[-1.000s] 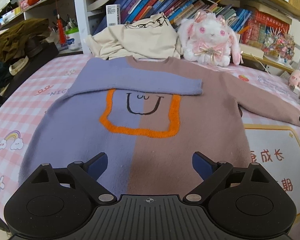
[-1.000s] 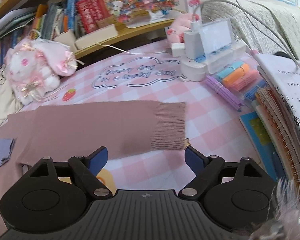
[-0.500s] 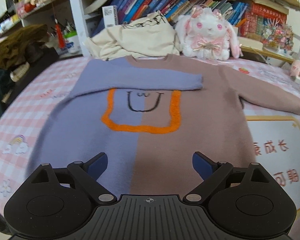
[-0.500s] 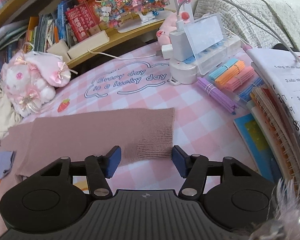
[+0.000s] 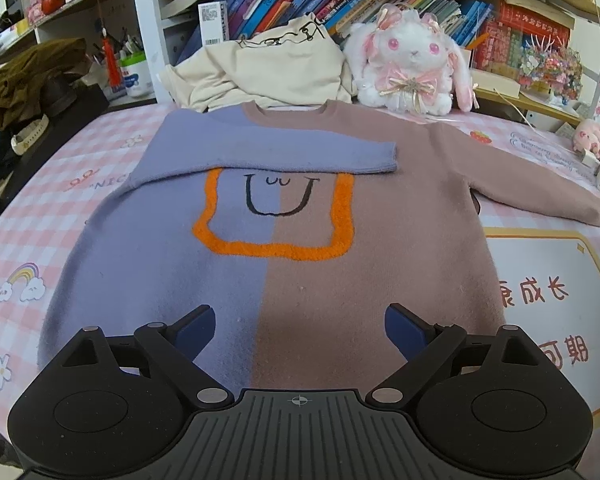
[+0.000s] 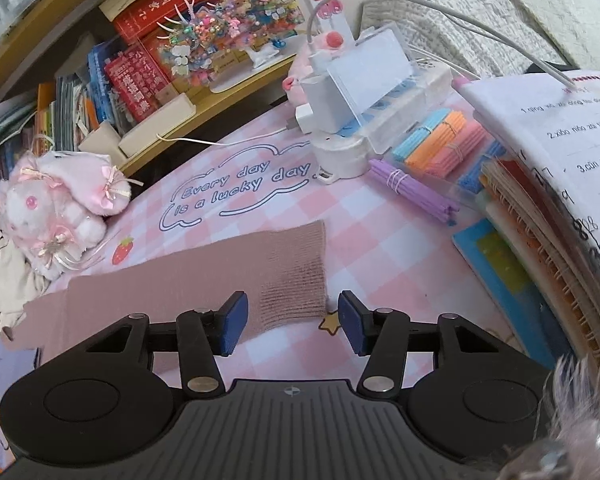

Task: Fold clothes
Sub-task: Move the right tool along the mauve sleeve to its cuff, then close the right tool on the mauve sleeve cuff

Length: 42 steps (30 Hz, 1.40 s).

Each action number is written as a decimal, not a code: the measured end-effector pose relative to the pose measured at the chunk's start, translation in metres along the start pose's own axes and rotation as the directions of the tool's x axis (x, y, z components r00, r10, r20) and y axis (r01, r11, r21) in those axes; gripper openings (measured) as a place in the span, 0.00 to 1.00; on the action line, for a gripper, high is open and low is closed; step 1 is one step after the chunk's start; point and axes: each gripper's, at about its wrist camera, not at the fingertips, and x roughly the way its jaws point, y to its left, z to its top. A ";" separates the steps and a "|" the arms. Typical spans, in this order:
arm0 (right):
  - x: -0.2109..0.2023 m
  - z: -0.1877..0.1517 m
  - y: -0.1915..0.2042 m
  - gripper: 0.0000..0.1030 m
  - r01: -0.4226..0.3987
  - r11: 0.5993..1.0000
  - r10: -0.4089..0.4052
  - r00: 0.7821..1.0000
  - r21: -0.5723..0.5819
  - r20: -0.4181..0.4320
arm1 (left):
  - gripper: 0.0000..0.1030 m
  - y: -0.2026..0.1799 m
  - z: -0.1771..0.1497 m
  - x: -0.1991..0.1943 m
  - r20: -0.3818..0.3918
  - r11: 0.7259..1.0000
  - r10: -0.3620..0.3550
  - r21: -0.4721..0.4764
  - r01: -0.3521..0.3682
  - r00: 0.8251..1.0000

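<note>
Pink checked cloth [image 6: 364, 248], sweater [image 5: 300, 240], left hand-held gripper [image 5: 300, 328] apart, right hand-held gripper [image 6: 293, 322] apart astride cuff [image 6: 296, 280]

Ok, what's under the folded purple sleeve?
The purple sleeve lies across the sweater chest, over the top of the orange outline and smile. Whatever print continues beneath is covered.

The pink checked tablecloth [image 6: 364, 248] is showing "Every day is a lucky day" mid-frame and "NIC" at the left wrist view's left. The white worksheet [image 6: 572, 132], upper right, is showing numbered pinyin lines.
</note>
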 end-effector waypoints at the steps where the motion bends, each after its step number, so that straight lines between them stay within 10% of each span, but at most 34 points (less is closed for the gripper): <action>1: 0.001 0.000 0.001 0.47 -0.003 1.000 0.003 1.000 -0.011 -0.002 | 0.91 0.000 0.000 0.001 -0.002 1.000 -0.002 -0.001 0.002 1.000; 19: 0.023 -0.008 0.026 0.47 -0.251 0.964 0.258 0.962 0.086 -0.089 | 0.91 -0.004 -0.001 0.002 -0.013 1.000 -0.015 0.017 0.015 1.000; 33: 0.026 0.014 -0.018 0.36 -0.205 0.953 0.223 0.973 0.224 -0.058 | 0.91 0.005 -0.002 0.005 -0.033 1.000 -0.010 -0.029 0.009 0.999; 42: 0.033 0.025 -0.022 0.07 -0.158 0.964 0.191 0.971 0.214 -0.146 | 0.91 0.005 -0.005 0.005 -0.039 0.999 -0.022 -0.030 0.021 0.999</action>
